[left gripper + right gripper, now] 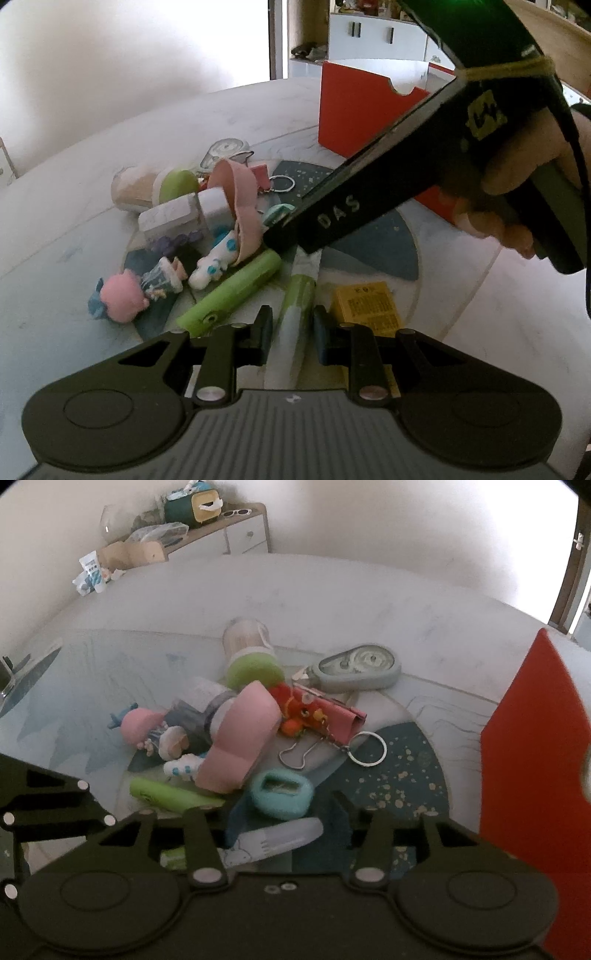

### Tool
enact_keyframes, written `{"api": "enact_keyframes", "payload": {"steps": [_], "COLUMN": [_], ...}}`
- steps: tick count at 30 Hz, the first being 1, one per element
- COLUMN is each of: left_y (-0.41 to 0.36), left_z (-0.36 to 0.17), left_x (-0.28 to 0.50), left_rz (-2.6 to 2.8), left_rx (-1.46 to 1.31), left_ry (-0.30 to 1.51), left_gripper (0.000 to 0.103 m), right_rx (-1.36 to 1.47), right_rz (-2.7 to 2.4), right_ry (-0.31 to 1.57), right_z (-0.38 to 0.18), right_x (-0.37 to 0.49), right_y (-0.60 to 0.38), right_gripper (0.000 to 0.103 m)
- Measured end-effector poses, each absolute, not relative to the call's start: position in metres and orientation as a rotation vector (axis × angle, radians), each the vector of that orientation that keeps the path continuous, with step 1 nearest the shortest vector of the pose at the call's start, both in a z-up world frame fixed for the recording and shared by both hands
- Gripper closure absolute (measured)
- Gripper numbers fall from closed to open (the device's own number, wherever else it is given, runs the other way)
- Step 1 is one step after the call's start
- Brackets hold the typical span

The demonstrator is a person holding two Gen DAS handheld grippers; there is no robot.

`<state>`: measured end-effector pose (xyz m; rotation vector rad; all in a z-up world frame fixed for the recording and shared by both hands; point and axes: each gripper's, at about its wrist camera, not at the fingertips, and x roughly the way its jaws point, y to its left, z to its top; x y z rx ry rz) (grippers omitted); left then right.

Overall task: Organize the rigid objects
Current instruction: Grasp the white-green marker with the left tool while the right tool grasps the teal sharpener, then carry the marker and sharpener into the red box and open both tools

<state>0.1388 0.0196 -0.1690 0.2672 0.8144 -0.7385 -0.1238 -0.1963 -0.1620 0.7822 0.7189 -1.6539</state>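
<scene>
The left hand-held gripper (291,332) is clamped on a green-and-white plastic tube (295,314) at the near edge of the toy pile on the pale counter (74,229). The right hand-held gripper (280,812) stands open above that tube's clear cap (280,836), gripping nothing, with the tall red box (535,775) to its right.

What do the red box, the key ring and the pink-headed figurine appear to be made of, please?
Red box: likely matte card or thin board, judging by its flat panels and cut notch. Key ring: metal, thin with a bright shine. Pink-headed figurine: probably moulded plastic or vinyl, smooth and painted; I cannot tell which.
</scene>
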Motion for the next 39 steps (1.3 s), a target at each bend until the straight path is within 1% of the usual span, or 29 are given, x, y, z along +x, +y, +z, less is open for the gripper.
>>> {"api": "enact_keyframes", "payload": {"steps": [5,6,7,8,9,15,18,25,32,39], "left_y": [0.013,0.013,0.011,0.010,0.010,0.007,0.007,0.017,0.033,0.044], "left_z": [-0.170,-0.170,-0.170,-0.170,-0.170,-0.169,-0.167,-0.155,-0.132,-0.094], "left_x": [0.146,0.147,0.148,0.149,0.149,0.150,0.151,0.145,0.134,0.121], "left_rz": [-0.753,-0.752,-0.749,-0.748,-0.750,-0.761,-0.764,-0.769,-0.771,-0.799], "left_rx": [0.267,0.265,0.264,0.264,0.266,0.263,0.245,0.201,0.147,0.134], "left_ry": [0.811,0.811,0.812,0.813,0.814,0.819,0.836,0.816,0.811,0.810], "left_gripper": [0.081,0.081,0.081,0.081,0.081,0.082,0.086,0.086,0.086,0.086], "right_rx": [0.770,0.767,0.763,0.760,0.759,0.736,0.713,0.695,0.684,0.666], "right_rz": [-1.654,-1.657,-1.658,-1.658,-1.659,-1.703,-1.730,-1.771,-1.828,-1.914], "right_ry": [0.708,0.708,0.710,0.710,0.710,0.686,0.667,0.625,0.610,0.586], "right_z": [-0.162,-0.162,-0.162,-0.163,-0.162,-0.153,-0.138,-0.106,-0.077,-0.050], "right_x": [-0.123,-0.123,-0.122,-0.121,-0.120,-0.115,-0.112,-0.098,-0.079,-0.072], "right_y": [-0.198,-0.198,-0.199,-0.199,-0.199,-0.192,-0.183,-0.149,-0.114,-0.079], "right_gripper": [0.056,0.058,0.064,0.066,0.067,0.067,0.067,0.067,0.067,0.067]}}
